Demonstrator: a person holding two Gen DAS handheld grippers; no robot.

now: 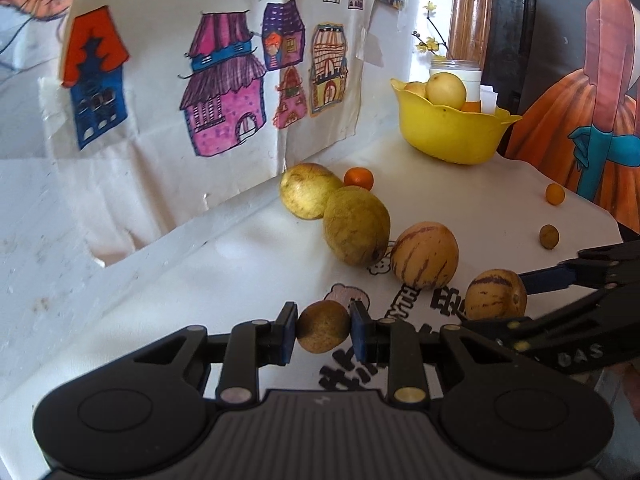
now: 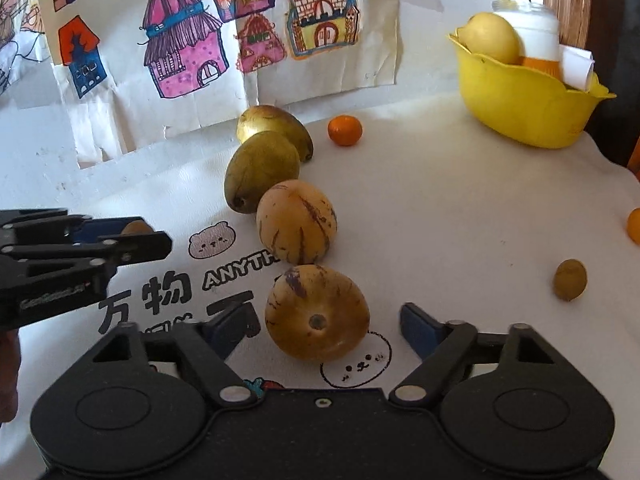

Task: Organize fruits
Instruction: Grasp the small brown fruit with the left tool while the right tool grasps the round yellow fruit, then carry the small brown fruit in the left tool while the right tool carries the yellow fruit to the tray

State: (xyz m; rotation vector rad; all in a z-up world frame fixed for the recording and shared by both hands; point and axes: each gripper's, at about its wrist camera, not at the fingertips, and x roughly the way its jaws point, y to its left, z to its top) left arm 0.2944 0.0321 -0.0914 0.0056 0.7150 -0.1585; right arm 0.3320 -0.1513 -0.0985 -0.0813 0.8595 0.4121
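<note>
My left gripper (image 1: 323, 330) is shut on a small brown-green fruit (image 1: 323, 326) just above the white cloth; it also shows in the right wrist view (image 2: 138, 227). My right gripper (image 2: 320, 330) is open, its jaws on either side of a striped yellow melon-like fruit (image 2: 317, 312), not touching it. A second striped fruit (image 2: 296, 222), two green-yellow fruits (image 2: 262, 170) (image 2: 274, 124) and a small orange (image 2: 345, 130) lie in a row beyond. A yellow bowl (image 2: 524, 100) at the back right holds a pale fruit (image 2: 490, 38) and an orange one.
A small brown fruit (image 2: 570, 279) and a small orange fruit (image 2: 634, 226) lie near the table's right edge. A white jar (image 2: 536, 32) stands behind the bowl. A paper with drawn houses (image 2: 192, 40) hangs along the back wall.
</note>
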